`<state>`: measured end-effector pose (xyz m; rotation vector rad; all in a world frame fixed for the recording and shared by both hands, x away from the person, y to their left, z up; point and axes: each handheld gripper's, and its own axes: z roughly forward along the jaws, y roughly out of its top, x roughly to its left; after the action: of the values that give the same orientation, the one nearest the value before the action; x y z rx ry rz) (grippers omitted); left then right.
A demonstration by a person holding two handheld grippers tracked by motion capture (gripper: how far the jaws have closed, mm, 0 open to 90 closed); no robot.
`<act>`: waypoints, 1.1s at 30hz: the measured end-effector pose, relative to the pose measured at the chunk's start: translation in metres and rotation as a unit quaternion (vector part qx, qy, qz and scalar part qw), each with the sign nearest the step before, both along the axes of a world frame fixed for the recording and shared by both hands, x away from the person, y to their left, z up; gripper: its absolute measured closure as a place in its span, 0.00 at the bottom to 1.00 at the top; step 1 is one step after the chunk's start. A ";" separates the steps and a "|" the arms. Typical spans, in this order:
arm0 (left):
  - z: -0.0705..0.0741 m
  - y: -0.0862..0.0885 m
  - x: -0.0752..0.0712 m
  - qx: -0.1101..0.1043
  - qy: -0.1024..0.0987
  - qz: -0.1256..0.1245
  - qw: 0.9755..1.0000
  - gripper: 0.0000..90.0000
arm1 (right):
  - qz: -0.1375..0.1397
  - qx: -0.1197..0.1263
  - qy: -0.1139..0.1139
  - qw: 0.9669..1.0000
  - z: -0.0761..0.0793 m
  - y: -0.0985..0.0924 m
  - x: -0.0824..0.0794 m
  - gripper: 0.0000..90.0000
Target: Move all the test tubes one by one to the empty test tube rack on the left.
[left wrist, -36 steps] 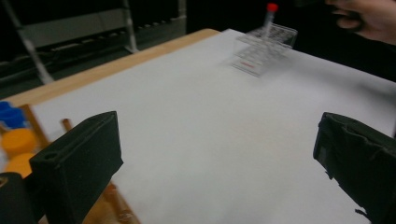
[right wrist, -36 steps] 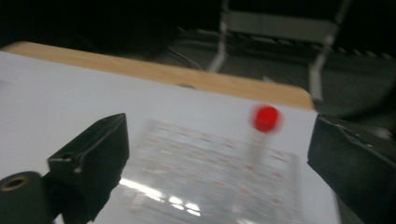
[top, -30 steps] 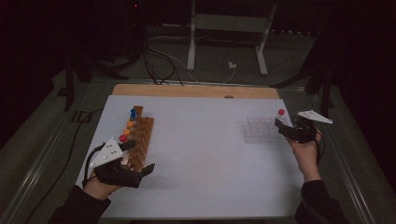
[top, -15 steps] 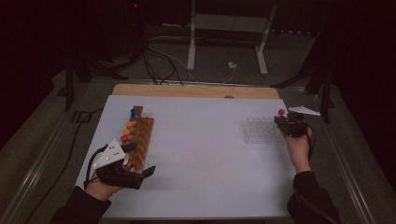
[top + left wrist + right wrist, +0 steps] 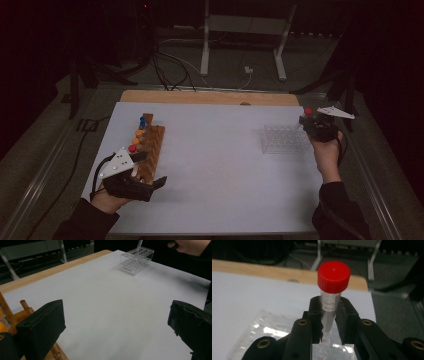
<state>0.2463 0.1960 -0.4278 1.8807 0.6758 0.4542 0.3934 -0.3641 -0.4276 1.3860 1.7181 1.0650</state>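
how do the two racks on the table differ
The wooden rack is brown and opaque and lies by the left gripper; the clear rack is see-through plastic by the right gripper. The wooden rack carries capped tubes; the clear rack's holes look empty. Both sit on the white sheet.

Open surface (image 5: pixel 220 165) from 6 to 12 o'clock; wooden rack (image 5: pixel 150 150) blocks at 9 o'clock, clear rack (image 5: pixel 282 139) at 3 o'clock.
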 end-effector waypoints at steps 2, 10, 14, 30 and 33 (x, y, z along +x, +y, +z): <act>0.001 -0.002 0.000 0.002 0.000 -0.002 1.000 0.02 | 0.010 -0.005 -0.011 1.000 0.009 0.005 -0.006 0.83; 0.004 -0.014 0.002 0.001 0.003 -0.018 1.000 0.02 | 0.082 -0.009 -0.022 0.996 0.021 0.043 -0.027 0.83; 0.004 -0.020 0.004 0.006 0.005 -0.025 1.000 0.02 | 0.120 -0.012 -0.018 0.993 0.020 0.064 -0.037 0.83; 0.007 -0.064 0.010 0.023 0.005 -0.070 0.997 0.02 | 0.251 -0.034 0.005 0.967 -0.002 0.135 -0.086 0.83; 0.008 -0.074 0.011 0.026 0.004 -0.081 0.996 0.02 | 0.272 -0.038 0.012 0.961 -0.008 0.147 -0.093 0.83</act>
<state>0.2570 0.1221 -0.4200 1.9693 0.5157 0.3632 0.3000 -0.2172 -0.4356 0.8930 2.2014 1.2518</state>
